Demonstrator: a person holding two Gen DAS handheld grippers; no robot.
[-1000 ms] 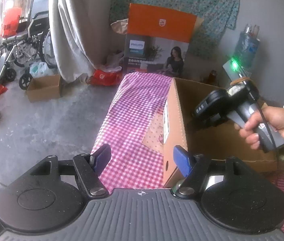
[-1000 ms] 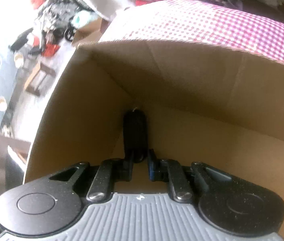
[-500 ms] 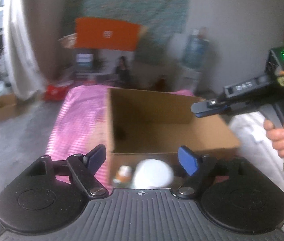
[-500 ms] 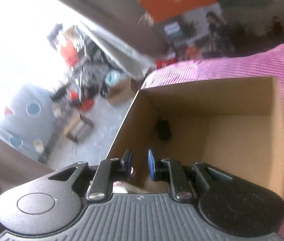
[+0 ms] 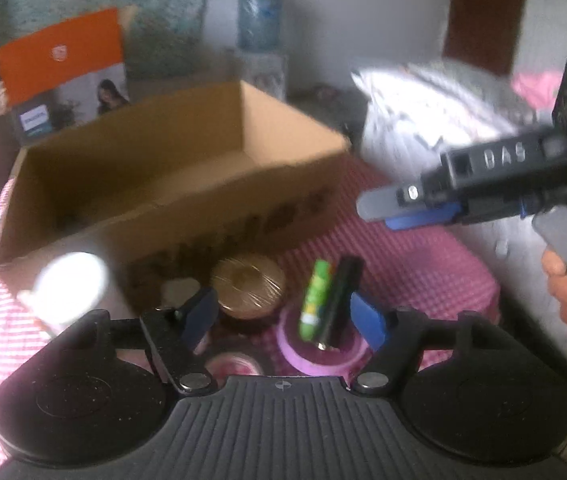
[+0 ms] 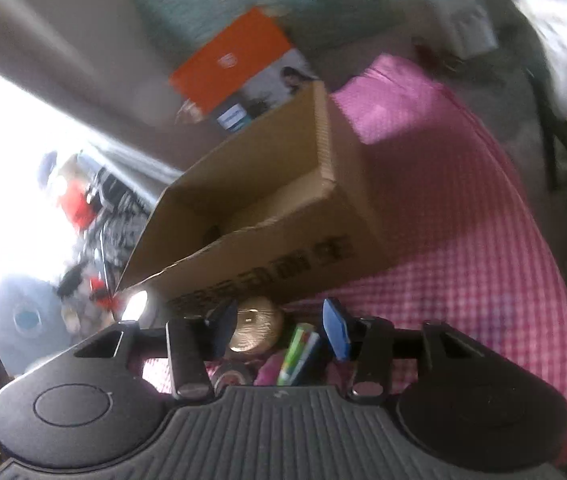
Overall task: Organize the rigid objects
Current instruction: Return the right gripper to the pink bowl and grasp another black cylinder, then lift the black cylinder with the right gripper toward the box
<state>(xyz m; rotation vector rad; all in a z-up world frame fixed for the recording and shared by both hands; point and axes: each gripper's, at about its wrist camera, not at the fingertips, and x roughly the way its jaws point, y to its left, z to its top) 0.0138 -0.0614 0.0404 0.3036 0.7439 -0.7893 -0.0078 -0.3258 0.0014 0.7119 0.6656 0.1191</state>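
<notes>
A: Where's the next pick? The cardboard box (image 5: 187, 184) sits far on the checked cloth (image 5: 423, 264).
B: Nearer: a green tube (image 5: 314, 300) and black stick (image 5: 341, 300), long axes pointing away, between the left gripper (image 5: 283, 318) jaws, untouched. Right gripper (image 6: 281, 326) has just opened, empty.
A: Writing?
B: "DAS" on the right gripper; box print blurred.
</notes>
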